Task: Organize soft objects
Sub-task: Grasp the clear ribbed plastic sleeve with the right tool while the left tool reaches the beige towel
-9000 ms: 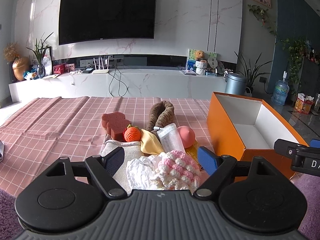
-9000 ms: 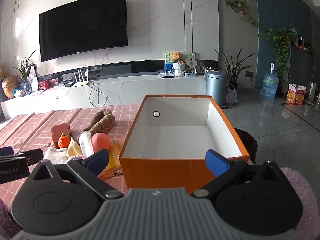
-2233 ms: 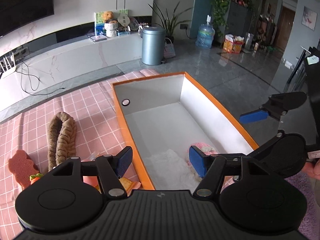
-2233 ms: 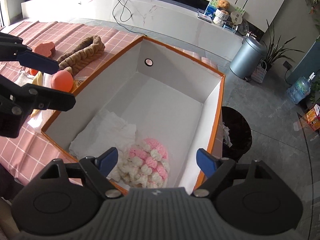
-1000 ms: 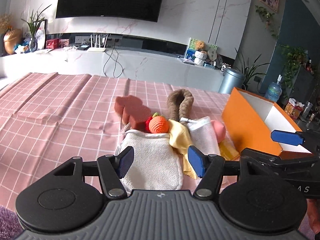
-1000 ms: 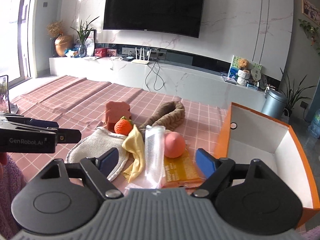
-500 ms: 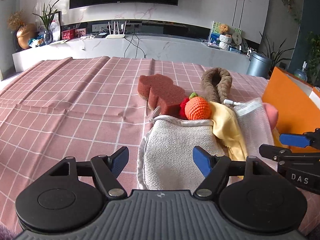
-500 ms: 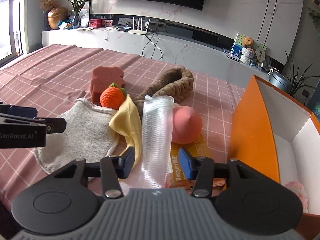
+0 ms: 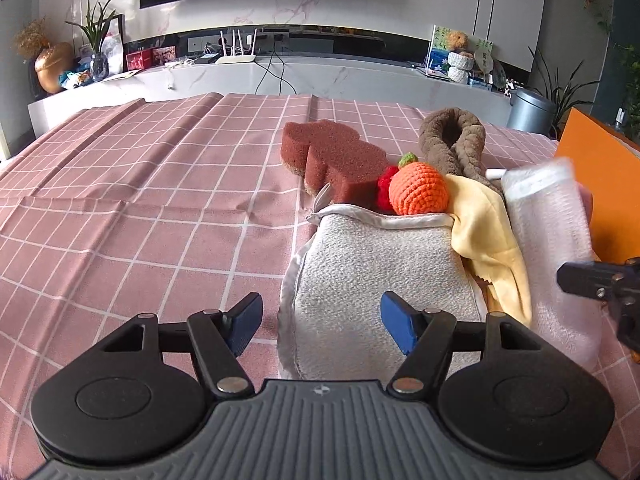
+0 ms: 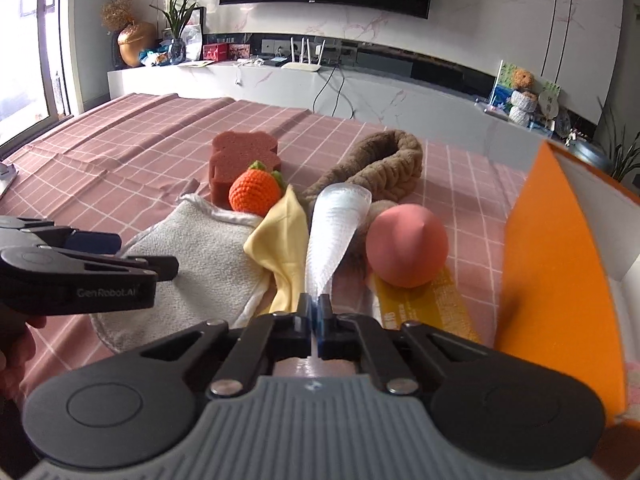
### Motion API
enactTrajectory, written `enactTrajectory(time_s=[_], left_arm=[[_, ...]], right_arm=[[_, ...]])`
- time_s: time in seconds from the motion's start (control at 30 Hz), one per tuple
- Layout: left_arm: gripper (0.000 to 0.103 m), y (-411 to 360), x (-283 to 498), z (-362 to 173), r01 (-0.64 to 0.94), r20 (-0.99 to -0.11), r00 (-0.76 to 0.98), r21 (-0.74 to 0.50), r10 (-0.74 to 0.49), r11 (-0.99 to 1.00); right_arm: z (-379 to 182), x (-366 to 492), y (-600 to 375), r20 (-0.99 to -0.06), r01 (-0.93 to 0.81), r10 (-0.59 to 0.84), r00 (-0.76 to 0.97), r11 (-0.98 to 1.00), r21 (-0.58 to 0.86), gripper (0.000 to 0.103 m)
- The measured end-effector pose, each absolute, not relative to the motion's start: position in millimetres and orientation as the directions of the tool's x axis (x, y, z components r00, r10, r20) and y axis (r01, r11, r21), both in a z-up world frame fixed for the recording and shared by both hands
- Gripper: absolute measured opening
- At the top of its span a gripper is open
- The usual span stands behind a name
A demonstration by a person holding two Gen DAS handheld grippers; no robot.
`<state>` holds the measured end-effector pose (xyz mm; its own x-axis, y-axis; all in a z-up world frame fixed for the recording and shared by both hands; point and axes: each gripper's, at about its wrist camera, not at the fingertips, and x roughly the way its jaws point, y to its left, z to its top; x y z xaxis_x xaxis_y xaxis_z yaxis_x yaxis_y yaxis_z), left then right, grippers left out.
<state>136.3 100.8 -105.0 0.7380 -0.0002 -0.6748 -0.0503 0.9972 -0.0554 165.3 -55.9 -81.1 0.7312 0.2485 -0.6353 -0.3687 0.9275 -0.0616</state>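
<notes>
Pinching the near end of a translucent white bubble-wrap sleeve [image 10: 332,232], the right gripper [image 10: 315,316] is pressed together, while the left gripper [image 9: 322,322] is spread wide over a beige terry-cloth mitt [image 9: 376,280]. Most soft things lie on the pink checked tablecloth [image 9: 140,200] just beside the orange cardboard box [image 10: 560,280]: a reddish-brown sponge [image 10: 240,156], a crocheted orange fruit [image 10: 254,192] and a pink egg-shaped sponge [image 10: 406,246]. Little of the box inside shows, only something pink-white at its near corner, so I judge much is left.

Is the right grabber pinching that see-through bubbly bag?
Touching. In the right wrist view, the right gripper has its jaws shut on the near end of the clear bubbly bag, with the plastic squeezed between them.
</notes>
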Motion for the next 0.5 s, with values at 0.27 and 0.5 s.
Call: enactTrajectory(time_s=[0.27,0.5], left_arm=[[0.087,98.6,137.2,-105.7,-0.038,-0.695,0.718,-0.080,-0.029,0.996],[0.091,93.6,141.5,-109.2,-0.027,-0.688,0.725,-0.043,-0.010,0.999]], right_arm=[[-51.1,145.8,-63.9,-0.553,-0.400,0.352,0.755,0.916,0.036,0.000],[-88.8,172.5,-39.5,-0.642,-0.469,0.395,0.657,0.881,0.062,0.000]])
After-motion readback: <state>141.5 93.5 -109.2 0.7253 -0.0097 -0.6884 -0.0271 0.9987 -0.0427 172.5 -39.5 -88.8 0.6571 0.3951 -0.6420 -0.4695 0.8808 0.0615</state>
